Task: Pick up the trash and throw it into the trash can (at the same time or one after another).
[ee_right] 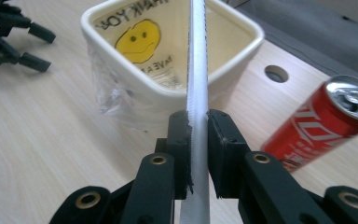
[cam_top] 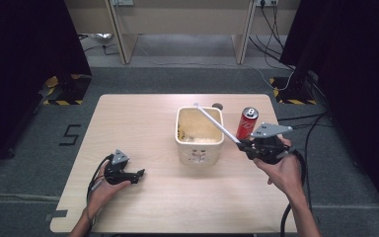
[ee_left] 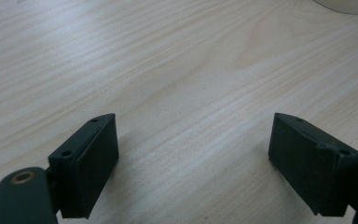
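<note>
Grey carpet and dark curtains frame a pale wooden table in the high view, where a cream square tub stands near the middle and a red drink can sits just to its right. The right gripper holds a long white stick by its near end, the rod slanting up and away over the tub's rim toward the far corner. It looks light and fairly stiff, and judging by its thinness it could swing or slip when pinched so far out at one end; a hold nearer its middle would steady it. The left gripper rests low on the table, well apart from the tub. In the left gripper view its jaws stand wide apart with nothing but bare wood between them, and a cream edge is cut off at the top right corner. In the right gripper view the jaws are clamped tight on the stick, which runs up over the tub; its far tip leaves the frame at the top. A plastic liner with a yellow smiley sits inside the tub, its printed words reversed and partly hidden by the stick. The can is blurred, its label unreadable, and the tub's bottom cannot be made out.
</note>
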The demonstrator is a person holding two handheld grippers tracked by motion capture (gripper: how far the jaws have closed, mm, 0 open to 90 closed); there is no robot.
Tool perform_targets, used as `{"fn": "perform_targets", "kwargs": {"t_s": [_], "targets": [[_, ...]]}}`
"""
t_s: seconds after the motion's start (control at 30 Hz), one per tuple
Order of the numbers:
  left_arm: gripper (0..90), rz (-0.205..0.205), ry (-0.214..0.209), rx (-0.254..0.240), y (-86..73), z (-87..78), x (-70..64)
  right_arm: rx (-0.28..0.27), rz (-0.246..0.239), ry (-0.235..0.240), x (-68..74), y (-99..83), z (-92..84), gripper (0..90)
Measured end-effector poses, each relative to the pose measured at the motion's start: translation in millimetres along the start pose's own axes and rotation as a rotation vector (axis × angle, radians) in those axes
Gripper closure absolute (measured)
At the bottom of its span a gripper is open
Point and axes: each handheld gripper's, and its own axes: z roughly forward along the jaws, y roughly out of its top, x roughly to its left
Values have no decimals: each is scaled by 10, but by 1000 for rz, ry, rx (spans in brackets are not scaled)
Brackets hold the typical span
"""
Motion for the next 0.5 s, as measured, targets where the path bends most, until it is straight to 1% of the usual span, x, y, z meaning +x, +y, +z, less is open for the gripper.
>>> {"fn": "perform_targets", "kwargs": {"t_s": [0.07, 0.17, 0.37, 0.43, 0.5], "targets": [[153, 0, 1, -3, -1, 2, -1, 23, -15, 18, 44, 33, 77, 795], [153, 0, 0, 0, 0, 0, 0, 36, -21, 28, 63, 56, 117, 795], [153, 0, 0, 0, 0, 0, 0, 88, -46, 42, 92, 124, 229, 794], [153, 0, 0, 0, 0, 0, 0, 104, -58, 48, 106, 177, 277, 793], [153, -1, 0, -1, 0, 1, -1, 110, -61, 48, 110, 190, 285, 792]]}}
